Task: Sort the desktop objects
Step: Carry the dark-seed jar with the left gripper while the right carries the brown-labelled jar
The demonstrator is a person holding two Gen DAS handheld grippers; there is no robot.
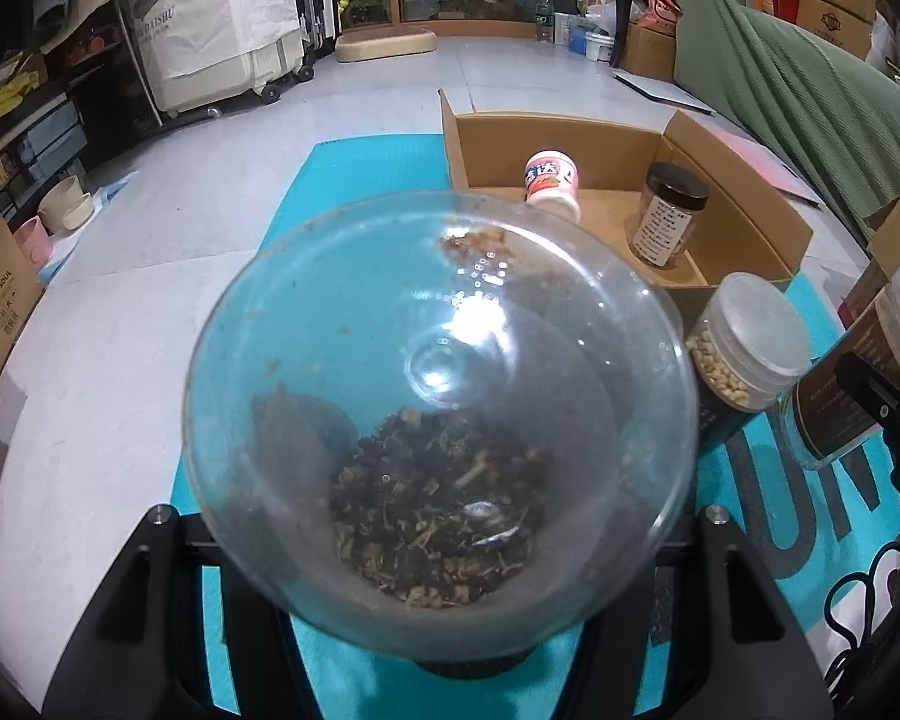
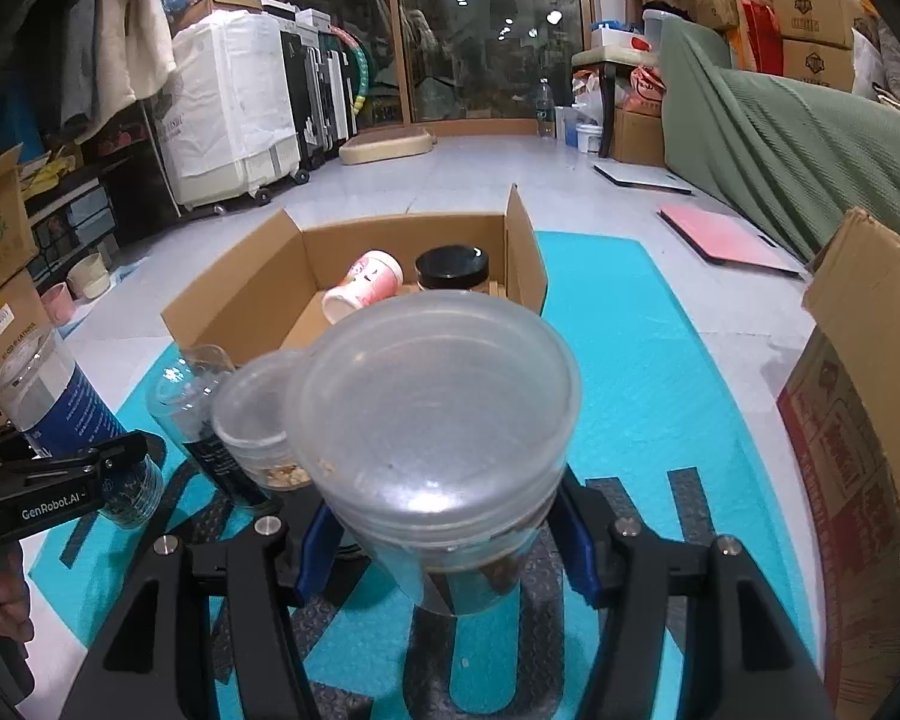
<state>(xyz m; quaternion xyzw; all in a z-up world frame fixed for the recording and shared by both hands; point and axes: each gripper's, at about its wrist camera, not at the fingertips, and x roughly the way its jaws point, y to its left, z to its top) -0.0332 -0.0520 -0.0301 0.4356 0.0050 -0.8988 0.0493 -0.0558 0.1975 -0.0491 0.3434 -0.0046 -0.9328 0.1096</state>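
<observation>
Teal mat (image 2: 660,372), both grippers jar-laden

The clear, glossy plastic jar of dark dried leaves (image 1: 444,420) shows a smooth, slightly dusty see-through base, and the frosted plastic lid of the clear jar (image 2: 438,384) looks milky and semi-matt with a soft sheen. The brown corrugated cardboard box (image 2: 240,294) is plain matt paperboard — inside it lie a glossy pink-and-white printed plastic bottle (image 2: 363,291) and a clear jar with a shiny black plastic cap (image 2: 452,267). The turquoise mat (image 2: 648,372) looks smooth and matt, and the black gripper fingers (image 2: 150,612) are matt plastic with bright metal screw heads — the blue pads (image 2: 315,552) look smooth.
</observation>
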